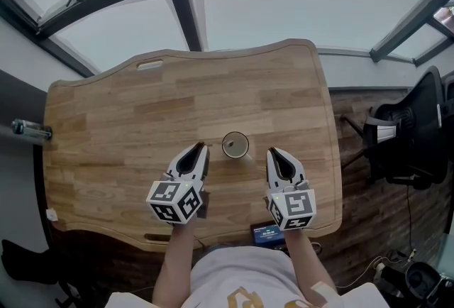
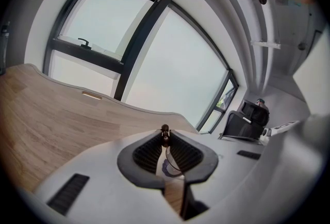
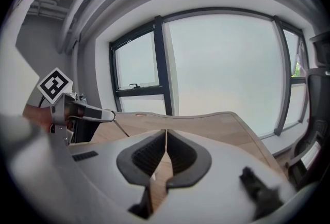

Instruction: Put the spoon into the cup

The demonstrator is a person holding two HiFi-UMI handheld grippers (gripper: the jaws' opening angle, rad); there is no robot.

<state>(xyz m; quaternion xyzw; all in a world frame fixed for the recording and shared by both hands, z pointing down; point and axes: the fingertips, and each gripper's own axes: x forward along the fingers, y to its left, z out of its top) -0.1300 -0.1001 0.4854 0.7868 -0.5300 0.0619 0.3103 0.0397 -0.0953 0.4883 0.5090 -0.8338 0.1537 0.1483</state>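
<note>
A round pale cup [image 1: 235,145] stands on the wooden table [image 1: 142,129], between my two grippers and a little ahead of them. My left gripper [image 1: 201,148] is shut on the spoon [image 2: 165,129]. The spoon's dark handle end pokes up between the ribbed pads, and its thin stem runs down behind the jaws. The right gripper view shows that stem [image 3: 121,127] slanting down from the left gripper [image 3: 82,112]. My right gripper [image 1: 273,152] is just right of the cup, and its jaws [image 3: 165,132] meet with nothing between them.
A dark office chair [image 1: 411,136] stands off the table's right side. A small dark device with a blue screen [image 1: 268,232] lies at the table's near edge. A cylinder-shaped object [image 1: 28,130] sticks out at the left edge. Windows run along the table's far side.
</note>
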